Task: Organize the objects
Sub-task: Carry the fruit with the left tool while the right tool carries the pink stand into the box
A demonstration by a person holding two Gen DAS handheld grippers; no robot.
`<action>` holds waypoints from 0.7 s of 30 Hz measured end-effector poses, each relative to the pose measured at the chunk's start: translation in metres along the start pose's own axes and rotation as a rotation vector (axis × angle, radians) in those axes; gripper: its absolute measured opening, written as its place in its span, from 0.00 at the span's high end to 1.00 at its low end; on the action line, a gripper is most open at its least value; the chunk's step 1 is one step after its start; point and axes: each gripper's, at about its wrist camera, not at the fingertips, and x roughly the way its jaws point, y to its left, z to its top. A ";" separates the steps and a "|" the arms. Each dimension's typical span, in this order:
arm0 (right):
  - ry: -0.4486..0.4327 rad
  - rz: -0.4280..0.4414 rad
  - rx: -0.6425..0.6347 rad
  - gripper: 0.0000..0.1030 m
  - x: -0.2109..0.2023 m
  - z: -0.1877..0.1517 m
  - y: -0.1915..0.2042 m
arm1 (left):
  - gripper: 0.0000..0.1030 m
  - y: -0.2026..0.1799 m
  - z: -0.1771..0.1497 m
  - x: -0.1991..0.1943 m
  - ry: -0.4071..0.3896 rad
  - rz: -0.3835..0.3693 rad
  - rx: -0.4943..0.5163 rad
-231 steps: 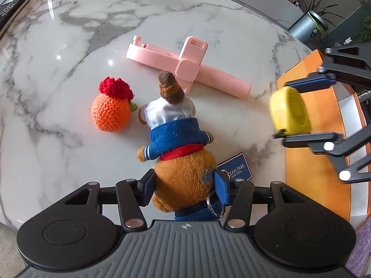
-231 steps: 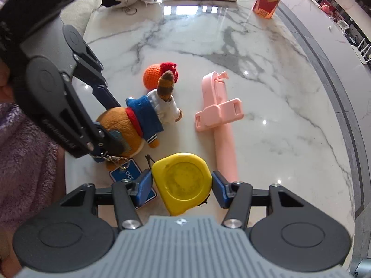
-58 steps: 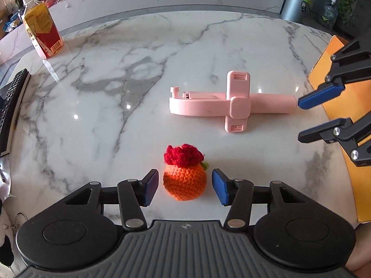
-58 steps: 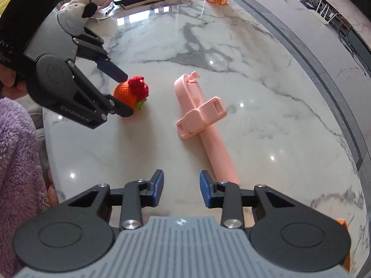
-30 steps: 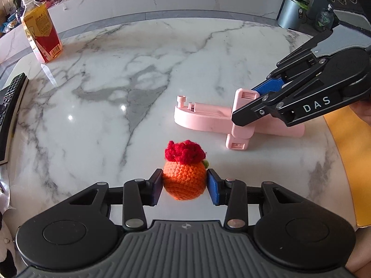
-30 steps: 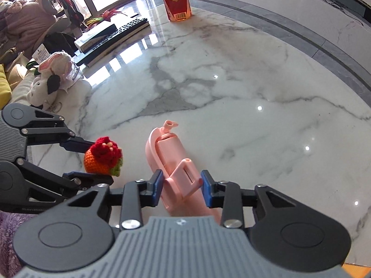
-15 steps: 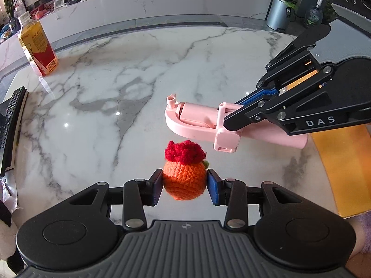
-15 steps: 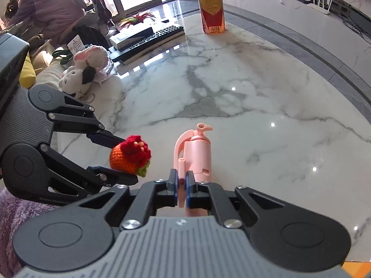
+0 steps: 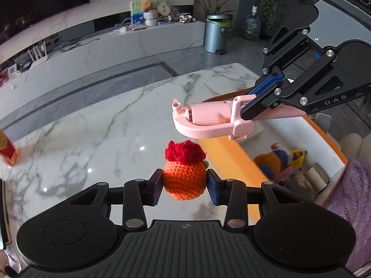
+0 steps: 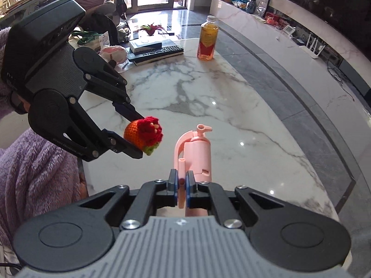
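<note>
The crocheted orange point(image 9: 184, 180) with its red tuft sits pinched between the two blue pads of my left gripper point(image 9: 184, 186), lifted clear of the marble table point(image 9: 97, 139); the jaws are closed only to the toy's width and press its soft sides. My right gripper point(image 10: 182, 186) has its jaws almost fully together, clamped on the thin clip of the pink selfie stick point(image 10: 197, 155), which juts forward from the fingers, also off the table. In the left view the stick hangs in the air just beyond the orange, over the near edge of the orange storage box point(image 9: 222, 157).

So I judge this the carry step: both things are picked up and on their way to the box. Inside it I can see a plush bear point(image 9: 271, 162) and something yellow beside it, with other items I cannot make out.

Next I need to bring both hands over the white interior, lower each thing into a free spot, and open the jaws. The stick is long and held by a thin part, so it may swing or catch the box wall; I should angle it in lengthwise. The orange should drop easily.

A juice bottle point(image 10: 208, 41) and a remote point(image 10: 157, 52) stand well apart at the far side.
</note>
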 end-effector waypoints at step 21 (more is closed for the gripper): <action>0.149 0.109 -0.087 0.94 0.068 -0.116 -0.055 | 0.55 -0.095 0.054 0.104 0.119 -0.095 0.263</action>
